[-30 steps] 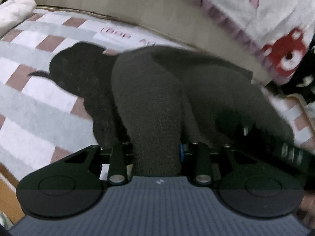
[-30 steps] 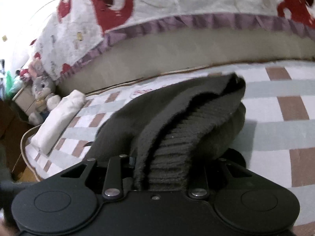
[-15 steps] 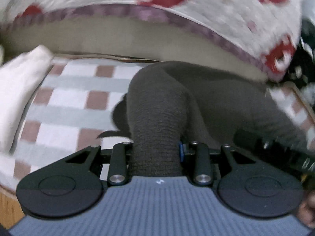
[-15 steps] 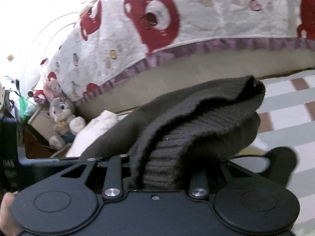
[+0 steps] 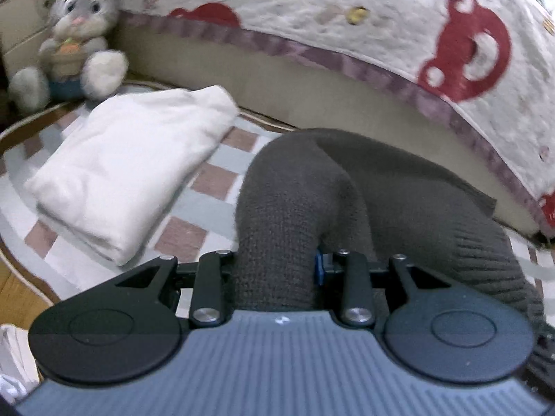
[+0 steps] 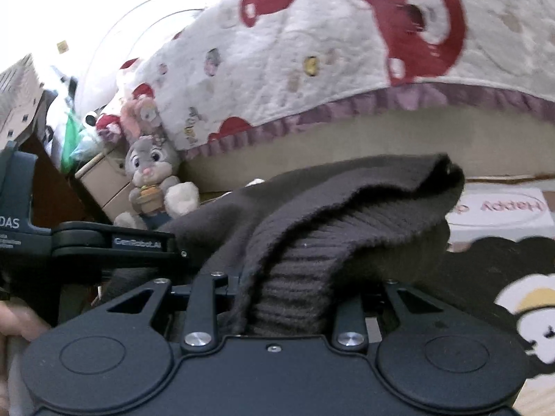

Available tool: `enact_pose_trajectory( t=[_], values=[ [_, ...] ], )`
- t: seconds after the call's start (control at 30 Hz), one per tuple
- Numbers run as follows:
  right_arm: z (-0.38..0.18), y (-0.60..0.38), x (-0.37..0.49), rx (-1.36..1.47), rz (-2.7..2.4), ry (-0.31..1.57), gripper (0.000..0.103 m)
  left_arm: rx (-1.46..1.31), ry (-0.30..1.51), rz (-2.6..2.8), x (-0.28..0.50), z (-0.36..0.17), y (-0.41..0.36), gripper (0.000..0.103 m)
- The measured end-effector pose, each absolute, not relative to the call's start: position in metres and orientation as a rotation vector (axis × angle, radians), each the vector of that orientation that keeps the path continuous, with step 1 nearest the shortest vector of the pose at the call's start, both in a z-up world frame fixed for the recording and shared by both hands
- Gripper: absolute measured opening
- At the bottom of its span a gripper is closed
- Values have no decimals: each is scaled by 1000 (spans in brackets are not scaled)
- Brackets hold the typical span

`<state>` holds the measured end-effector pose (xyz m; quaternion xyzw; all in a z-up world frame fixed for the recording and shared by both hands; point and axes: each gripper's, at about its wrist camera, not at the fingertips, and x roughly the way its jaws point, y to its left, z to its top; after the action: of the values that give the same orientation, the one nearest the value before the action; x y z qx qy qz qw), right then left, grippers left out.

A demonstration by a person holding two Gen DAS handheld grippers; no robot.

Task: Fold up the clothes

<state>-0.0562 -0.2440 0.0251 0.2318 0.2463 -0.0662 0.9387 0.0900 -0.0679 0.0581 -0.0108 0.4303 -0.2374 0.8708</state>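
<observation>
While both grips are loaded, the risks below stand, taken one view at a time.

Left wrist view
- Left hand-held gripper [image 5: 277, 277]: clamped on a thick bunched fold of the dark knit [image 5: 347, 190]; the fingertips are buried in the fabric.
- Knit location: held above the checked mat [image 5: 215, 180], draping to the right toward the other grip.
- Neighbour: white folded garment [image 5: 131, 166] lies on the mat just left of the knit, with a plush rabbit [image 5: 73, 34] beyond it.
- Risk, collision: a low pass or sloppy set-down could drag the knit across the white garment and undo its fold.
- Risk, slip: the clamp holds a rounded roll, not a flat edge; a layer could creep out under the hanging weight.

Right wrist view
- Right hand-held gripper [image 6: 291, 298]: closed on several stacked layers of the knit [image 6: 347, 208], ribbed hem included.
- Layers: the outer layer flares loose over the ribbed part; whether the pads catch every layer cannot be told.
- Other tool: the left hand-held gripper [image 6: 104, 242] sits close at the left, with a hand [image 6: 14, 322] at the edge.
- Risk, uneven fold: if one side lets go early or the two drift apart, the layers could shear and the fold land crooked.
- Risk, snag: the bedspread [image 6: 347, 52] hangs just behind; the lifted cloth could brush it.
</observation>
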Motion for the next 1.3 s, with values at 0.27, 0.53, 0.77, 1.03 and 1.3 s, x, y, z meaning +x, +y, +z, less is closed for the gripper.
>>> enact_pose_trajectory(
  t=[0.27,0.53,0.77,1.03,1.3],
  values=[
    [1,-220,-30,449,-110,484,35,-141,921,-438,126,35,-51,31],
    [-12,-222,-9,416,-100,493,35,-139,828,-496,139,14,-35,31],
    [-27,-209,19,353,-62,468,35,-107,727,-529,163,-9,-16,31],
    [-43,-203,76,372,37,466,35,-111,664,-481,213,-9,28,31],
    [-23,-169,176,412,211,407,35,-33,530,-346,279,31,86,31]
  ],
)
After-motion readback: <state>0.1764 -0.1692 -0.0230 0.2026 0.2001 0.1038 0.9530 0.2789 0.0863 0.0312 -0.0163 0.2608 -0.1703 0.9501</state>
